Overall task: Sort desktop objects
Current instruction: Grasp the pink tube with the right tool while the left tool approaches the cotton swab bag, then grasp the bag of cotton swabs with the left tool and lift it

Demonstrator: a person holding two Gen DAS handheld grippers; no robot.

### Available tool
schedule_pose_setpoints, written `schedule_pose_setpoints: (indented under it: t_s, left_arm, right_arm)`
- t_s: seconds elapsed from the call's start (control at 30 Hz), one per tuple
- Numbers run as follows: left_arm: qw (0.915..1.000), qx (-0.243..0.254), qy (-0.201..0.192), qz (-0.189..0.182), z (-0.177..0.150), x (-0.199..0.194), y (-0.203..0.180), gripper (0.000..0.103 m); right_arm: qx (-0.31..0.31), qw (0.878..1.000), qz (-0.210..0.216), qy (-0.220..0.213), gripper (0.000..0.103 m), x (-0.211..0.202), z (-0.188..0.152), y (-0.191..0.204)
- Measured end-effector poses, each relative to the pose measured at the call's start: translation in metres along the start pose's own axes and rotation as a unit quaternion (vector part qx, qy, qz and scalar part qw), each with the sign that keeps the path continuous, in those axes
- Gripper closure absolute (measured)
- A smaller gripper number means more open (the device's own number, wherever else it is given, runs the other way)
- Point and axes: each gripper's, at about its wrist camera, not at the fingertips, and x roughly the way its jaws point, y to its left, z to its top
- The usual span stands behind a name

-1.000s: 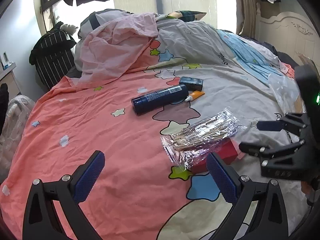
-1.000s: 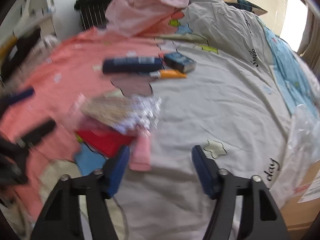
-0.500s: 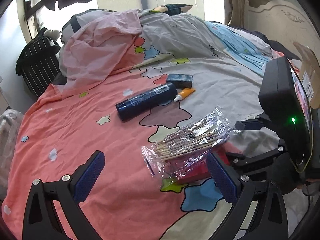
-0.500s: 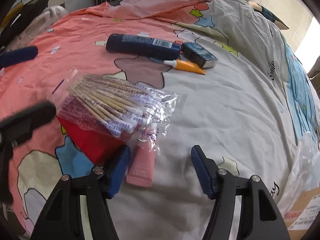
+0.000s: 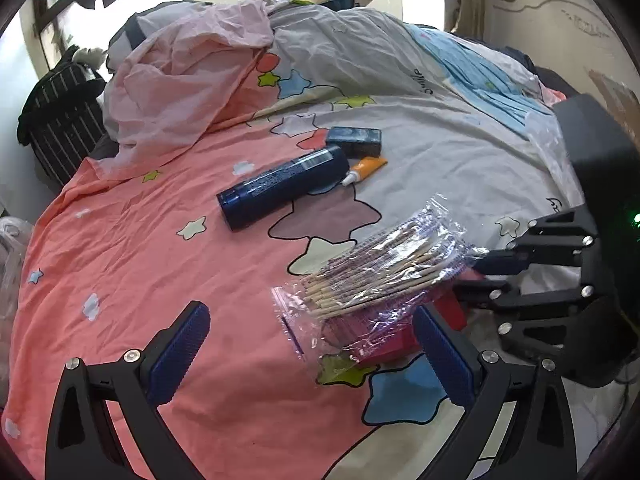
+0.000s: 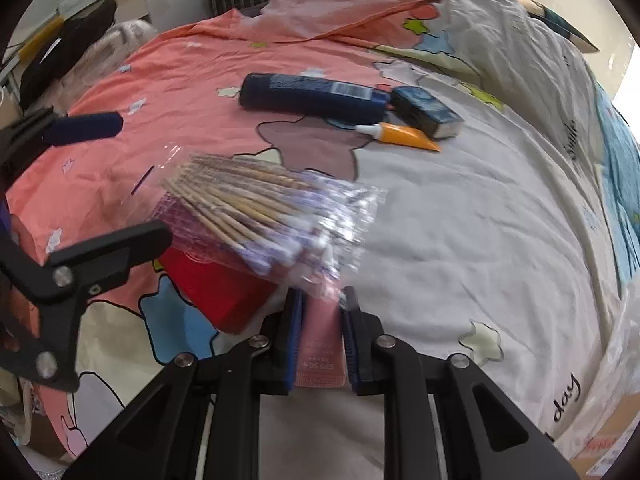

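Pink tube (image 6: 322, 340) clamped in right gripper (image 6: 321, 322) jaws (under swab bag (image 6: 272, 212)); left gripper (image 5: 312, 354) jaws apart.

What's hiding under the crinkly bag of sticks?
Under the bag of sticks lies a red box, partly covered. The pink tube pokes out too; its top end is hidden.

The pink tube's (image 6: 322, 332) far end is hidden under the swab bag (image 6: 264, 208), whose near end is blurred. The bag also covers most of the red box (image 6: 216, 292). The tube's print is too small to read.
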Motion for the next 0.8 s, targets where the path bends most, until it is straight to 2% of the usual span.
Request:
schedule_pose_setpoints:
  t_s: [0.2, 0.4, 0.57, 0.8]
  left_arm:
    - [1.0, 0.007, 0.002, -0.001, 0.006, 0.003, -0.004, 0.0]
    - [0.9988, 0.029, 0.022, -0.034, 0.01, 0.013, -0.016, 0.0]
    - [0.9981, 0.057, 0.023, 0.001, 0.014, 0.026, -0.028, 0.0]
    - [0.9985, 0.048, 0.024, -0.008, 0.017, 0.036, -0.028, 0.0]
  right_arm:
    - [0.01, 1.0, -0.014, -0.007, 0.085, -0.012, -0.012, -0.001]
    - [0.013, 1.0, -0.004, -0.011, 0.085, -0.017, -0.015, -0.003]
    - [0.015, 1.0, 0.002, -0.015, 0.085, -0.019, -0.017, -0.003]
    - [0.019, 1.0, 0.002, -0.014, 0.085, -0.018, -0.021, -0.006]
